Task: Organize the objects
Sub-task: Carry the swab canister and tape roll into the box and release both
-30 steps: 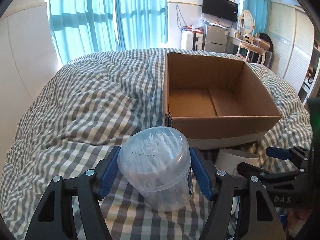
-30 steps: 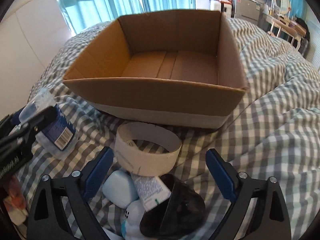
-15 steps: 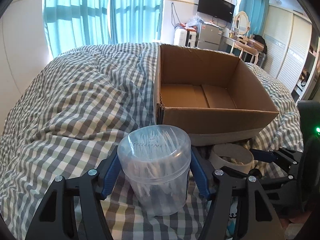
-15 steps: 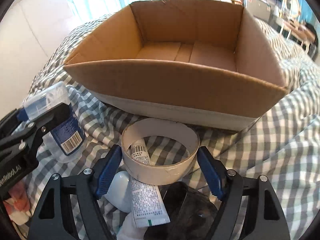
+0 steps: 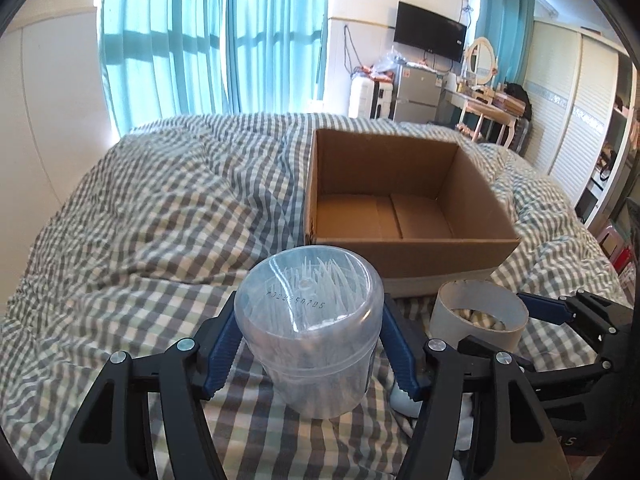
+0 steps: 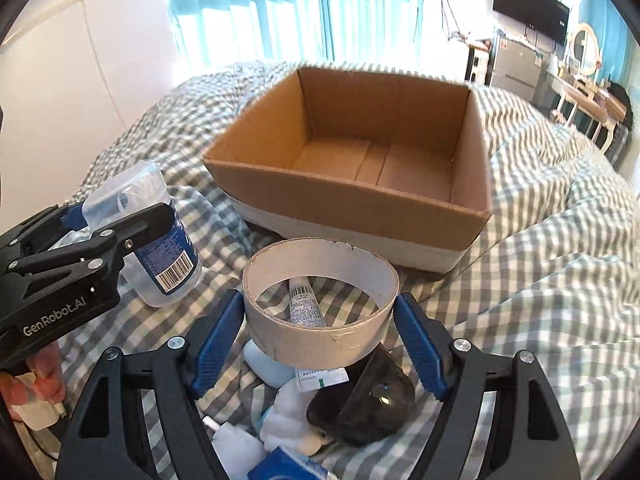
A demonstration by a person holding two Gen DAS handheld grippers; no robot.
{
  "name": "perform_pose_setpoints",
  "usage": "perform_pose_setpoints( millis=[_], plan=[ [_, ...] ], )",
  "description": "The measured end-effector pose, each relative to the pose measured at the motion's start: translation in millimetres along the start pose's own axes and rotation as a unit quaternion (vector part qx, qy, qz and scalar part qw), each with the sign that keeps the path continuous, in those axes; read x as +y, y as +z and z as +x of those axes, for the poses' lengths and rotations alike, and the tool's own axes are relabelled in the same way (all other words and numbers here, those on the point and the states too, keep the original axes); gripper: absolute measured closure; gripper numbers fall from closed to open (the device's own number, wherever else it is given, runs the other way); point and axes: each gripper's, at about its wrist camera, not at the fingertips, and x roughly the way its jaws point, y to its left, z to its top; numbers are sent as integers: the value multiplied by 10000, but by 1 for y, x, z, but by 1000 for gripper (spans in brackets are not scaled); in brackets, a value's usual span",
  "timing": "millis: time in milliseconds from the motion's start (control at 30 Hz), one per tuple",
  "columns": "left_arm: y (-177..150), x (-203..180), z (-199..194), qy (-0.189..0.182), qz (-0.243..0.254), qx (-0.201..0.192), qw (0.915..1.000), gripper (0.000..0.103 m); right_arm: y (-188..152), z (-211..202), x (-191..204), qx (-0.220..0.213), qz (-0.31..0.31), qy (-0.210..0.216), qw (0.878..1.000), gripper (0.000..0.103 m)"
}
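Observation:
My left gripper (image 5: 310, 340) is shut on a clear plastic jar of toothpicks (image 5: 310, 328), held above the checked bedspread; the jar also shows in the right wrist view (image 6: 160, 240). My right gripper (image 6: 320, 340) is shut on a cardboard tape ring (image 6: 320, 304), lifted off a pile of small items; the ring also shows in the left wrist view (image 5: 480, 316). An open, empty cardboard box (image 5: 404, 200) stands just beyond both grippers and also shows in the right wrist view (image 6: 360, 152).
Under the ring lie a white tube (image 6: 304, 304), a pale blue object (image 6: 268, 364), a dark rounded object (image 6: 364, 404) and other small items. The checked bedspread (image 5: 160, 220) is rumpled. Furniture stands beyond the bed's far right.
Both grippers have risen. The right gripper closed on the tape ring and lifted it off the pile. The left gripper lifted the jar; the box now looks farther off.

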Motion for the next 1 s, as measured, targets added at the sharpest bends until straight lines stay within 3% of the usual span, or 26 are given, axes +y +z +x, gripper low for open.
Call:
perform_pose_setpoints(
  millis=[133,267,433,733,1000],
  plan=[
    [11,-2,-15,-93,30,-156,9998,37,6,-25,1,-303,-141,-80,9994,26],
    [28,-8,-24,61,393,-378,9985,37,20,-38,6,-534,-451,-171,9974,26],
    [60,-9,-23,-216,560,-418,9973,37,36,-51,1,-654,-751,-228,9948,26],
    [126,-16,13,-436,669,-514,9955,37,98,-67,-28,-1208,-668,-361,9898,26],
    [180,-28,72,-611,754,-487,9941,37,179,-43,-55,-1622,-554,-491,9840,26]
  ],
)
